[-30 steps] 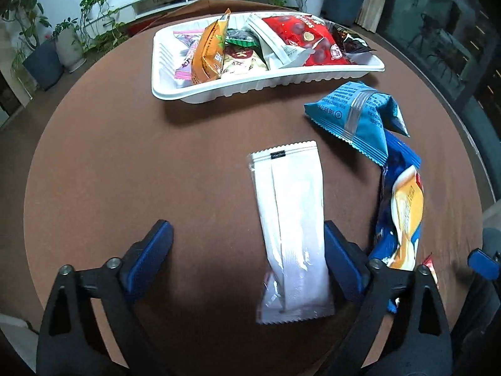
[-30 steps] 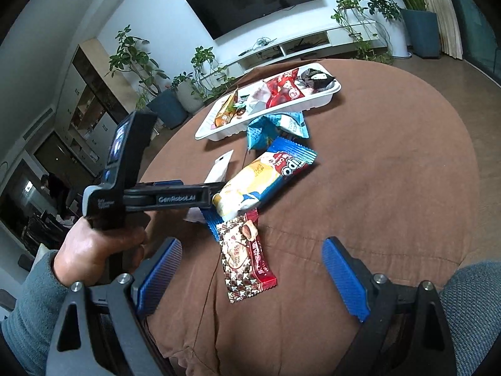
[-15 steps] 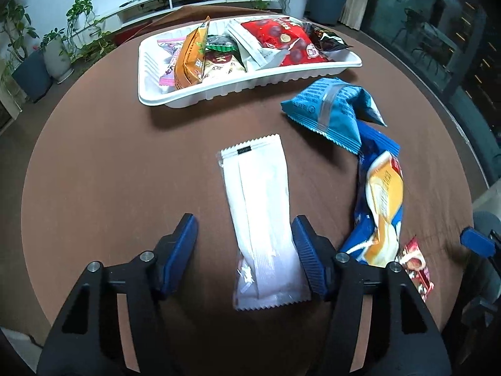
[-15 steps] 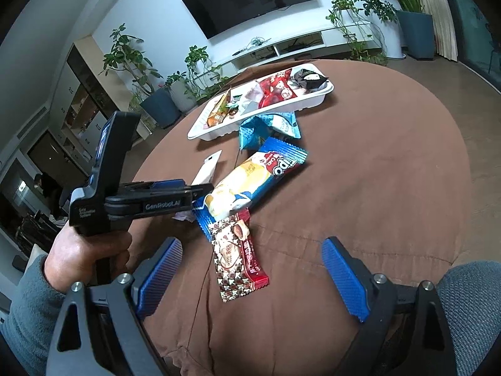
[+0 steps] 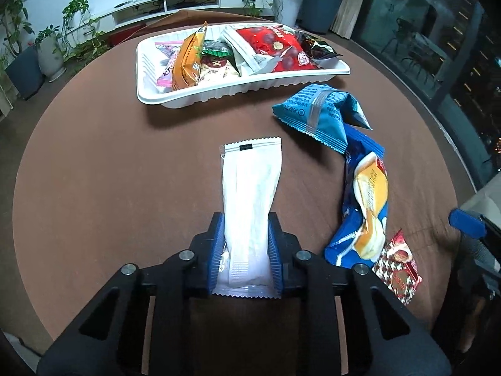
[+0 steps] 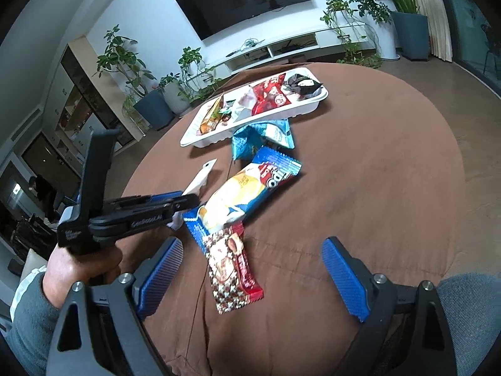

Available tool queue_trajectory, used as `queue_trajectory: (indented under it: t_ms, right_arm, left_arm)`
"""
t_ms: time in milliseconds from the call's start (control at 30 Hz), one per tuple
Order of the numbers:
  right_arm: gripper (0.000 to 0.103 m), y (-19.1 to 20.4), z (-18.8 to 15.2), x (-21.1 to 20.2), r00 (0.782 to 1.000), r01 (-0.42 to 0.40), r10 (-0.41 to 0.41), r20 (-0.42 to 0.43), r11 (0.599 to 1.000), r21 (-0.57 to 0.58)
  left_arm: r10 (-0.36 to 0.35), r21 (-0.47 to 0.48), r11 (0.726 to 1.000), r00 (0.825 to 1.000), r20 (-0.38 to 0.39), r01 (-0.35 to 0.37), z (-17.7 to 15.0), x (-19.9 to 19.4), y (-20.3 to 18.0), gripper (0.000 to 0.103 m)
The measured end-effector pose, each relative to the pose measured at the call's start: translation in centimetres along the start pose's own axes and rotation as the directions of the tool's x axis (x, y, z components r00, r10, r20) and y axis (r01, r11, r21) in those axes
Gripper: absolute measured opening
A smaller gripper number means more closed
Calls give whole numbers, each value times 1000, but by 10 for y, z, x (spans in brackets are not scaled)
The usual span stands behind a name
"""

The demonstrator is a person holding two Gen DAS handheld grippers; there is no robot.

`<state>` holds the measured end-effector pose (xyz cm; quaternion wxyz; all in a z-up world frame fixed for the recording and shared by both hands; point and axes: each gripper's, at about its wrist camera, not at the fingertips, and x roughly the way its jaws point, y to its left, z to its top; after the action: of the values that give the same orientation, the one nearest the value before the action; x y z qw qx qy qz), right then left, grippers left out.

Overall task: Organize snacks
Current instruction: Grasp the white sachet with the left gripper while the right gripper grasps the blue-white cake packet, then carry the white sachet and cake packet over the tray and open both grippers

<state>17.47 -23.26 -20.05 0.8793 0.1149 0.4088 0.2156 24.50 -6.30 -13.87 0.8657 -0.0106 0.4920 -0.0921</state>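
Observation:
A long white packet lies on the brown round table, pointing toward the white tray of several snacks. My left gripper is closing on the packet's near end, and its blue pads press both sides of the wrapper. In the right wrist view the left gripper comes in from the left, with the white packet sticking out beyond it. My right gripper stands open, with its jaws either side of a red chocolate bar and not touching it.
A blue-and-yellow cake packet and a light blue packet lie loose to the right of the white one. A hand in a grey sleeve holds the left gripper. Potted plants and a TV shelf stand beyond the table.
The left gripper's jaws have come together from wide apart onto the near end of the white packet. The right gripper has stayed open and in place.

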Motion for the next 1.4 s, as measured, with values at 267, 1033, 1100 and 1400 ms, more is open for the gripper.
queue_trajectory:
  t_ms: [267,1033,1100,1400]
  right_arm:
    - [92,14,22,29,997,25,-24,-79,1000,2]
    - [64,55,43,111,957,164,-206,-204,964,-207]
    - [58,54,42,108,956,173,-218,-198,960,-222]
    - [31,45,43,103,961,137,-176,-211,972,-191]
  left_arm:
    - [-27,-25,999,999,19,28,-27,-17,8,22]
    - [-60,-75,995,996,60,64,-58,-38,22,22]
    - [-59,-75,995,996,61,63,-59,-39,21,22]
    - [-61,-73,995,996,60,65,-58,-38,20,22]
